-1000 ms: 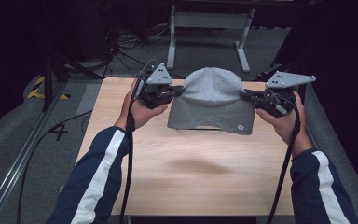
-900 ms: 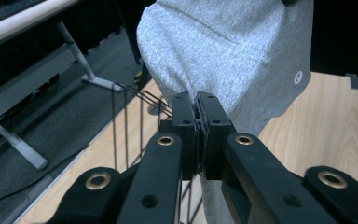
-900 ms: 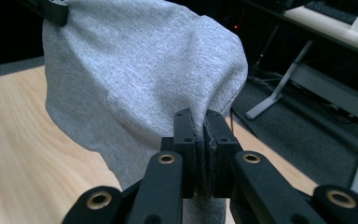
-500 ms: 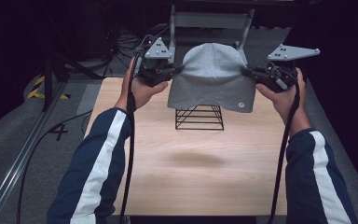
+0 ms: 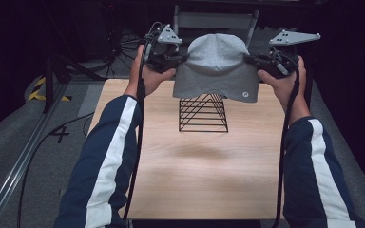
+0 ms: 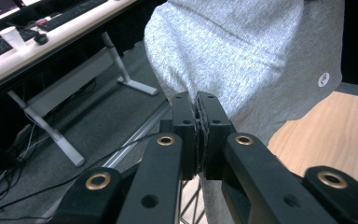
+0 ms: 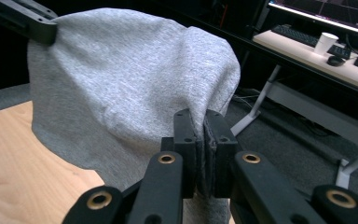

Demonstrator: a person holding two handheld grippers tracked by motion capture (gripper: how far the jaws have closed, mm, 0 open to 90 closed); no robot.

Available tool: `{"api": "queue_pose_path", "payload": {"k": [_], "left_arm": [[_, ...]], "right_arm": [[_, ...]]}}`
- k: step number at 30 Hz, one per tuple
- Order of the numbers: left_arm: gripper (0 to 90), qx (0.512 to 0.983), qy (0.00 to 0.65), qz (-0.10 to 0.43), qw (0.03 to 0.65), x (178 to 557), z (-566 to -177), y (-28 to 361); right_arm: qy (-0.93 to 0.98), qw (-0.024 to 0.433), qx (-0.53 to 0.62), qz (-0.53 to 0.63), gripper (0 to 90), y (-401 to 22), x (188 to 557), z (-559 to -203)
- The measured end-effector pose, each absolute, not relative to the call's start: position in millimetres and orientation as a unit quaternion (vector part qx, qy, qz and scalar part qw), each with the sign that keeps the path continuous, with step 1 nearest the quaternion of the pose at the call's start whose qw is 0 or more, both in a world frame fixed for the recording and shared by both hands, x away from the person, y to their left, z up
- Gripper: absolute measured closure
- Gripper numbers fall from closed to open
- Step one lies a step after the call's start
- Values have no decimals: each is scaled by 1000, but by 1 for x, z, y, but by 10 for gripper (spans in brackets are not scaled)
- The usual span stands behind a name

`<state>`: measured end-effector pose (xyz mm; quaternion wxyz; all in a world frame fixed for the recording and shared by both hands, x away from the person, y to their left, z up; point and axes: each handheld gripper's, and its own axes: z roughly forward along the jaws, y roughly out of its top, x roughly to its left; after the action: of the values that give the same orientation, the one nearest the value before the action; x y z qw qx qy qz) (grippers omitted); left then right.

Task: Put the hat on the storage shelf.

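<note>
A grey knit beanie [image 5: 217,66] with a small round badge hangs in the air above the far end of the wooden table [image 5: 190,180]. My left gripper [image 5: 179,61] is shut on its left edge and my right gripper [image 5: 251,61] is shut on its right edge. Under the hat stands a black wire pyramid stand [image 5: 203,114], its tip hidden behind the hem. In the left gripper view the jaws pinch grey fabric [image 6: 242,51] at the left gripper [image 6: 198,105]. The right gripper [image 7: 201,122] pinches the beanie [image 7: 121,84] the same way.
Beyond the table's far edge stands a grey metal frame [image 5: 216,21] on dark floor with cables. A desk with keyboards and a white cup [image 7: 327,43] is farther off. The near half of the tabletop is bare wood.
Both grippers have lifted the beanie up and away from me, off the black wire stand, which now stands uncovered on the table.
</note>
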<state>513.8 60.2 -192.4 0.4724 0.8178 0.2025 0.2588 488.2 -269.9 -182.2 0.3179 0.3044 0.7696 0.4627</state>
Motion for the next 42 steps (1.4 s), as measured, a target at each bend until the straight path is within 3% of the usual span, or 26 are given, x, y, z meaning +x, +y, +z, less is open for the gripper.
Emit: {"api": "queue_pose_path", "payload": {"k": [13,42], "left_arm": [[871,814,223,239,480,532,-210,61],[871,813,196,212,505,499,-225,70]], "right_arm": [[772,299,318,463,854,-268,514,-201],[780,287,292,474,854,-271,482,-218]]}}
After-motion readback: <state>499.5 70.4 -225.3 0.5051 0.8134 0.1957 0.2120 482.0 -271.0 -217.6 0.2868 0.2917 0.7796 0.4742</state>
